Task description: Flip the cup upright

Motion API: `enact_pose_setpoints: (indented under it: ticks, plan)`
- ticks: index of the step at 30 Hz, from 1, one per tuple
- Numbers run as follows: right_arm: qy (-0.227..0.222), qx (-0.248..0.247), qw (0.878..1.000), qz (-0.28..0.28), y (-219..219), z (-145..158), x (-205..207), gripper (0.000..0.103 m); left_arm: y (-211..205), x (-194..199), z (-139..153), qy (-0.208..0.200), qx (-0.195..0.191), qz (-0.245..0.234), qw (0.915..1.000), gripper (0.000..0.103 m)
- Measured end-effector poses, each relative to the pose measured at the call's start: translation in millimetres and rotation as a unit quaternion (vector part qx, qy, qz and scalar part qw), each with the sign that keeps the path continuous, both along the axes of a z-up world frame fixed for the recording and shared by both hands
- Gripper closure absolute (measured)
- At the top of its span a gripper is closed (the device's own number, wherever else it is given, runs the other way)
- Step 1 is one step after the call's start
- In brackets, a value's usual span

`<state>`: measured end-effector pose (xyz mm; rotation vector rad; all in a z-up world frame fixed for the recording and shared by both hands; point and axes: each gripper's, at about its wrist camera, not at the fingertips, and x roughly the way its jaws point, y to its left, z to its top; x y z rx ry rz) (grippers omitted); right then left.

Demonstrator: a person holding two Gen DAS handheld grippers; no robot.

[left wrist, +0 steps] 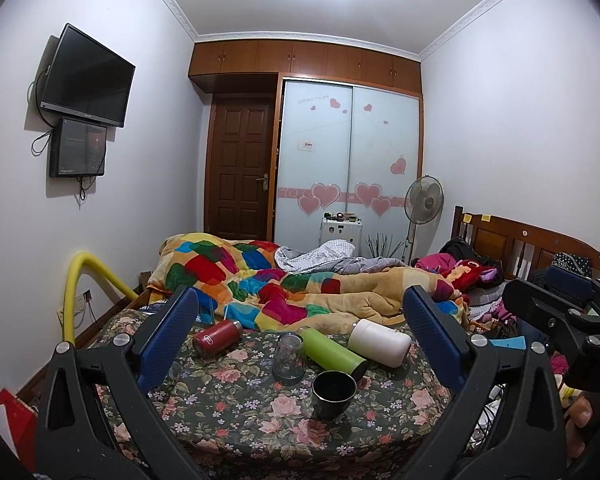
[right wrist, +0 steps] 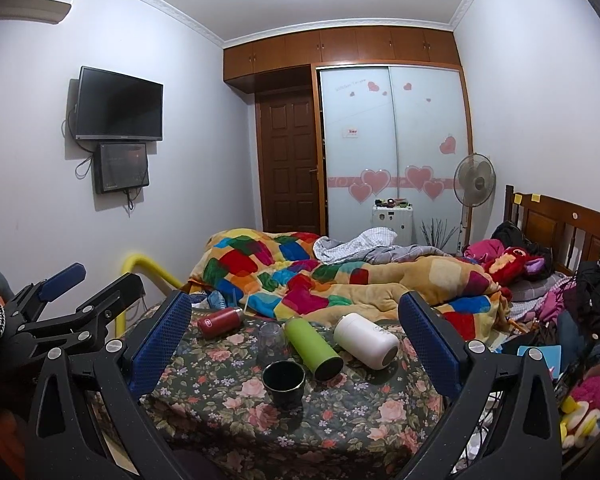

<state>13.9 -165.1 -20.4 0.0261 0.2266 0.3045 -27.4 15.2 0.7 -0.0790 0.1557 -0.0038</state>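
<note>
Both tools, left tool (left wrist: 300, 332) and right tool (right wrist: 296, 328), hanging released over the bed (right wrist: 220, 400), clear glass cup (right wrist: 271, 343) sitting mouth-down just behind the dark bowl (right wrist: 283, 383), risking slipping or knocking the green bottle (right wrist: 313, 347) touching it

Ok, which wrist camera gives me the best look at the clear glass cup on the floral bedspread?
The left wrist view. The clear glass cup stands there whole and apart from the black cup, and looks inverted. In the right wrist view the glass is fainter, its base partly hidden behind the black cup, beside the green bottle.
</note>
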Motion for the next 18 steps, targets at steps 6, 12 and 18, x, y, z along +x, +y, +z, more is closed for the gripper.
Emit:
enact_pose_setpoints:
  ticks: [6,12,18]
  plan:
    - [-0.001,0.000,1.000,0.000,0.2,0.0,0.2,0.000,-0.2,1.1,-0.3,-0.001,0.001,-0.003,1.0000,0.000]
    - [-0.001,0.000,1.000,-0.001,0.6,0.6,-0.1,0.000,0.4,3.8,1.8,-0.002,0.001,-0.008,1.0000,0.000]
    - [0.000,0.000,1.000,-0.001,0.2,0.5,-0.1,0.000,-0.5,3.6,3.0,-0.003,0.002,-0.012,0.9999,0.000]
